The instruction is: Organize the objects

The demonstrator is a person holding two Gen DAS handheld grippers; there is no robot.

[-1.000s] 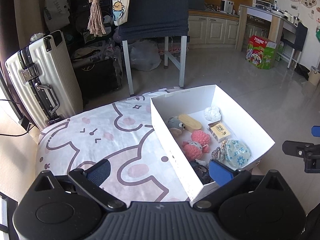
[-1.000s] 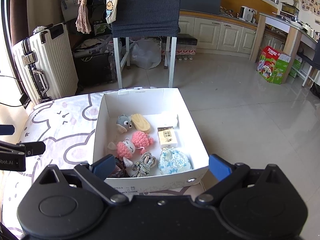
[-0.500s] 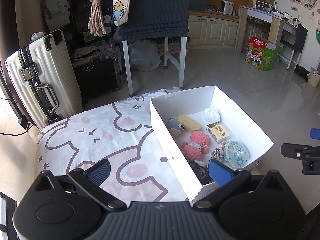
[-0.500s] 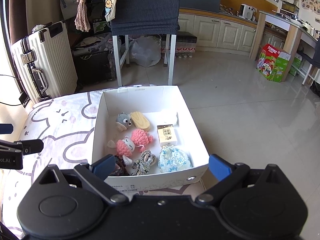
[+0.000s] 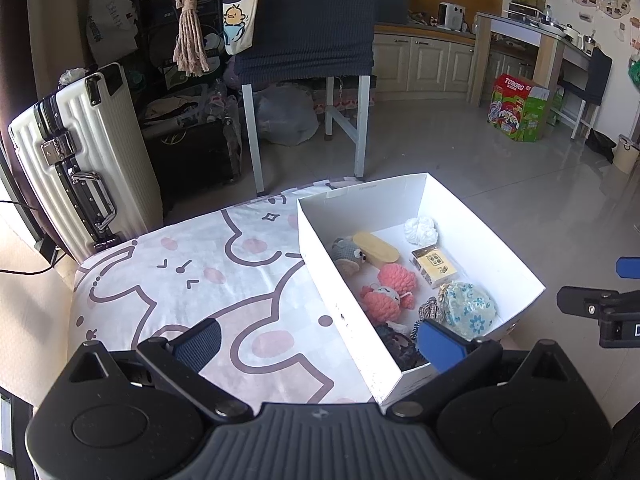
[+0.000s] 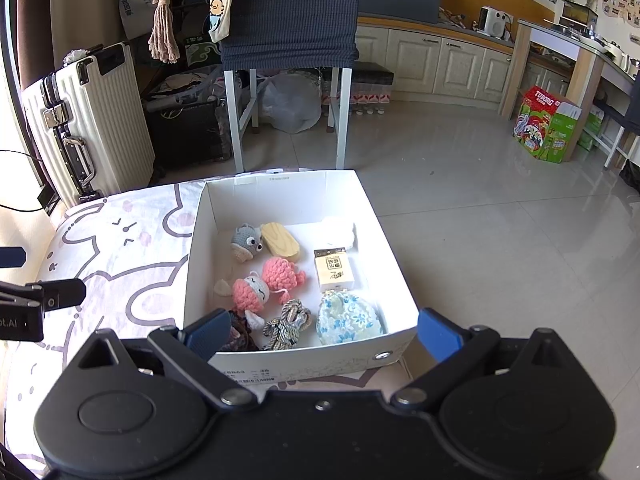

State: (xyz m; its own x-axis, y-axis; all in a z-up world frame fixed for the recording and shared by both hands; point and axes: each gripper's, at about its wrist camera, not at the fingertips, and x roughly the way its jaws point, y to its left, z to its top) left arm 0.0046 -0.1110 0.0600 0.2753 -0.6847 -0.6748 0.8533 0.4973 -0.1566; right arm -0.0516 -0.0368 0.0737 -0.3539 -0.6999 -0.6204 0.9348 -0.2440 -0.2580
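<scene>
Both the left gripper (image 5: 318, 338) and right gripper (image 6: 322, 332), fingers spread and empty, have barely shifted over the past second above the white cardboard box (image 6: 280, 188) at the printed tablecloth's (image 5: 192, 264) right edge, its trinkets seemingly all stowed.

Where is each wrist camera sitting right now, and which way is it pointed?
Left wrist: rides the left gripper over the patterned bedsheet, looking forward with the white box to its right; the right gripper's tip shows at the right edge.
Right wrist: rides the right gripper at the box's near wall, looking straight into it; the left gripper's tip shows at the left edge.
Shared: the box, its pink crochet doll, the white suitcase.
</scene>
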